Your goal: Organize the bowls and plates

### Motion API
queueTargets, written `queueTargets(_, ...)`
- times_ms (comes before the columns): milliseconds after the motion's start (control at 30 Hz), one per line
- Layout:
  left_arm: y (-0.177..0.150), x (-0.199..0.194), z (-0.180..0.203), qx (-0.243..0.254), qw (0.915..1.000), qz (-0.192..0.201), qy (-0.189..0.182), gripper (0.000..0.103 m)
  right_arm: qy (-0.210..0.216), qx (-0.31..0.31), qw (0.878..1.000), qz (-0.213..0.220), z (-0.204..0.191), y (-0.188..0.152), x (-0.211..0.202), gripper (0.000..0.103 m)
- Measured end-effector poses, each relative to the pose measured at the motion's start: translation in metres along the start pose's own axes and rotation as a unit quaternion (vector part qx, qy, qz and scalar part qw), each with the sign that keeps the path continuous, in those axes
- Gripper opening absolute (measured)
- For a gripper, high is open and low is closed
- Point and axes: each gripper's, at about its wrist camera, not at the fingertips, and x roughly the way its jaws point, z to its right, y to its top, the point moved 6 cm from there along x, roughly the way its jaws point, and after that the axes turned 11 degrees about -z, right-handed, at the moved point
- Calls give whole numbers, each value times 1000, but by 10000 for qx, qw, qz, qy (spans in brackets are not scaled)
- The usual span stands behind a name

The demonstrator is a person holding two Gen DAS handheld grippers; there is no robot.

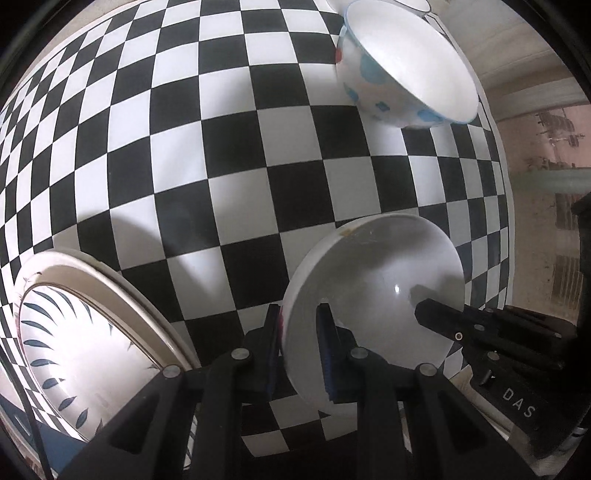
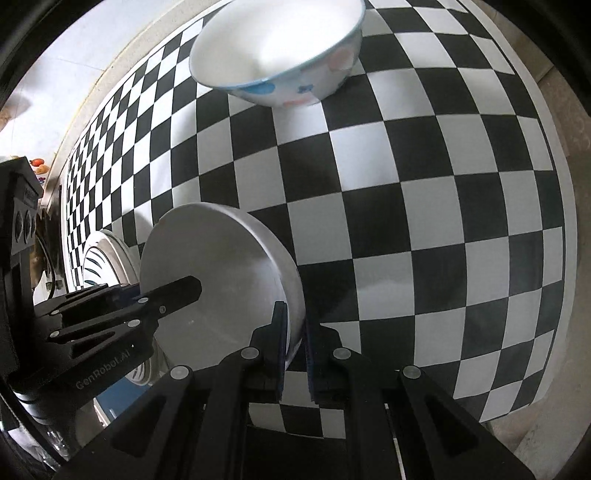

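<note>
A plain white bowl (image 1: pixel 384 280) is held off the checkered cloth by both grippers. My left gripper (image 1: pixel 299 332) is shut on its near rim. My right gripper (image 2: pixel 293 328) is shut on the opposite rim (image 2: pixel 288 273), and its finger shows inside the bowl in the left wrist view (image 1: pixel 443 321). A second white bowl with blue and pink dots (image 1: pixel 399 70) stands on the cloth farther away, also in the right wrist view (image 2: pixel 280 48). A white plate with blue leaf marks (image 1: pixel 81 332) lies at lower left, also in the right wrist view (image 2: pixel 107 258).
The black-and-white checkered cloth (image 1: pixel 229 155) covers the table. Its edge (image 2: pixel 561 206) runs along the right in the right wrist view, with bare floor beyond. Another dish's rim (image 1: pixel 417 4) shows behind the dotted bowl.
</note>
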Motion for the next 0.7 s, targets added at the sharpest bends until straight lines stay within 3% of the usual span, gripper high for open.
queueTargets(567, -1, 15, 3, -8, 9999, -92, 83, 17, -119, -102, 9998, -114, -7, 0, 9, 11)
queueTargets(700, -9, 6, -4, -145, 9997, -206, 50, 18, 148, 33, 9992, -365, -2, 2, 9, 11)
